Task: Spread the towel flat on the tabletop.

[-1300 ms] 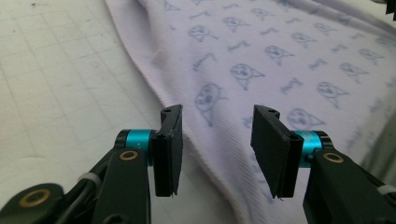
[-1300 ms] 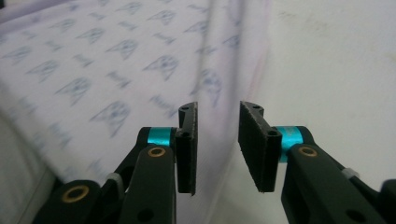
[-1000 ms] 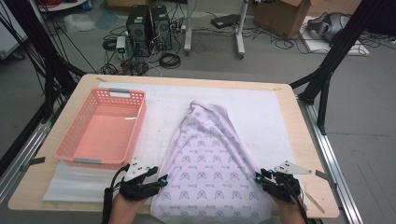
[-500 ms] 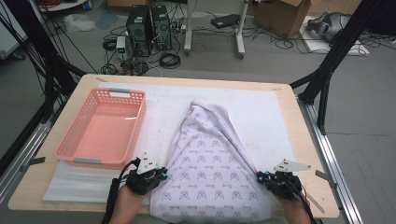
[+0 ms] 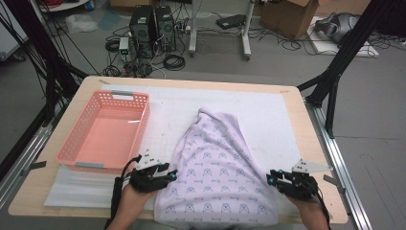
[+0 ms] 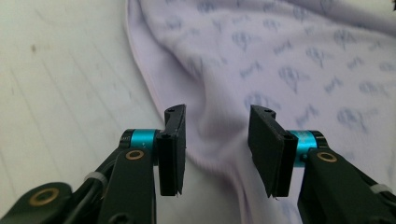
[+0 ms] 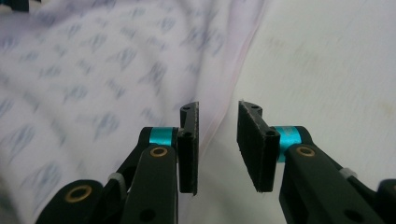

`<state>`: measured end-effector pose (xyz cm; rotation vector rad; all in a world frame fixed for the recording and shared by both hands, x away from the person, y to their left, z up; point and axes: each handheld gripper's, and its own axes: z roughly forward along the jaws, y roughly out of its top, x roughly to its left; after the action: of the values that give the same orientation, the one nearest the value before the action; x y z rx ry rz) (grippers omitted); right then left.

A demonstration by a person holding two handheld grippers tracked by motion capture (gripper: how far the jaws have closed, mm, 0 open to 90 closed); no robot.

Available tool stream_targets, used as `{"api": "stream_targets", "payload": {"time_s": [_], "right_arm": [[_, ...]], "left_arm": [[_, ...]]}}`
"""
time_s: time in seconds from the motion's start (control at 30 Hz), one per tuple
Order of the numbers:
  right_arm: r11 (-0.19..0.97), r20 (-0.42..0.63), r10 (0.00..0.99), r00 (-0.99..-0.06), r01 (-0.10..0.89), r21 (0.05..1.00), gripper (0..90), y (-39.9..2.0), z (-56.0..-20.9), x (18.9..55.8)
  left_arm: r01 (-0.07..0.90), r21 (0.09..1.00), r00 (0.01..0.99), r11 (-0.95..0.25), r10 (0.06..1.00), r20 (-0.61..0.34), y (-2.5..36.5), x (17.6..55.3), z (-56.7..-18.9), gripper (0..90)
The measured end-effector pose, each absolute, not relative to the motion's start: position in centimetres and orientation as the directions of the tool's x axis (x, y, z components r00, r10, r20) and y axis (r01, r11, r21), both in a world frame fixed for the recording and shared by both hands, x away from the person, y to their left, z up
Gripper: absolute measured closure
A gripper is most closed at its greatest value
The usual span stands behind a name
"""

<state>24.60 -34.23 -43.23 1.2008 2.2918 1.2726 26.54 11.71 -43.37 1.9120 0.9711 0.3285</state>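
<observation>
Grey floor, computer towers, tangled cables

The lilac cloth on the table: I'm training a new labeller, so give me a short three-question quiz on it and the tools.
1. True or false: the cloth lies inside the pink basket.
2. Which edge of the cloth is the left tool at? A) the cloth's left edge B) its far tip C) its right edge
3. In the right gripper view, what runs between the jaws of the right tool?

Key
1. False: it lies on the white mat, beside the basket.
2. A
3. The cloth's edge. The jaws have just been opening, and the pads do not press on it.
</observation>
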Motion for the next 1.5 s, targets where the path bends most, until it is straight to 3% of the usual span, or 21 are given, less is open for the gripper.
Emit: {"api": "stream_targets", "payload": {"time_s": [0.27, 0.5, 0.6, 0.67, 0.77, 1.03, 1.13, 1.27, 1.5], "right_arm": [[0.284, 0.104, 0.809, -0.578, 0.54, 0.792, 69.8, -31.1, -43.3, 32.8], [0.314, 0.099, 0.809, -0.579, 0.568, 0.76, 66.3, -28.2, -44.4, 36.7], [0.324, 0.095, 0.806, -0.584, 0.57, 0.755, 69.3, -26.9, -45.0, 37.6], [0.345, 0.076, 0.796, -0.601, 0.553, 0.759, 87.2, -26.7, -44.9, 37.7], [0.399, -0.01, 0.815, -0.58, 0.547, 0.736, 87.7, -27.1, -44.3, 37.3], [0.304, -0.017, 0.9, -0.435, 0.6, 0.74, 87.7, -34.8, -42.7, 35.3], [0.286, 0.012, 0.902, -0.431, 0.618, 0.733, 85.5, -36.1, -42.9, 34.4], [0.259, 0.026, 0.903, -0.429, 0.591, 0.764, 72.3, -36.4, -43.1, 33.4], [0.232, 0.062, 0.89, -0.452, 0.565, 0.792, 67.0, -36.4, -43.1, 33.4]], "left_arm": [[0.488, 0.854, 0.616, -0.177, 0.764, -0.194, 10.6, 32.3, -43.8, 55.9], [0.513, 0.853, 0.536, -0.1, 0.814, -0.226, 10.4, 35.6, -44.2, 52.4], [0.531, 0.842, 0.521, -0.097, 0.821, -0.234, 9.9, 36.9, -44.1, 52.0], [0.522, 0.845, 0.53, -0.118, 0.821, -0.213, 9.4, 37.3, -43.8, 52.0], [0.505, 0.853, 0.54, -0.127, 0.819, -0.197, 8.9, 37.9, -43.5, 52.1], [0.537, 0.836, 0.528, -0.116, 0.819, -0.225, 8.1, 39.5, -43.9, 52.4], [0.543, 0.83, 0.533, -0.125, 0.816, -0.225, 7.1, 40.6, -43.6, 51.7], [0.563, 0.813, 0.528, -0.15, 0.822, -0.215, 6.0, 42.5, -43.5, 49.4], [0.577, 0.801, 0.524, -0.159, 0.824, -0.214, 4.4, 44.7, -43.9, 47.7]]}}
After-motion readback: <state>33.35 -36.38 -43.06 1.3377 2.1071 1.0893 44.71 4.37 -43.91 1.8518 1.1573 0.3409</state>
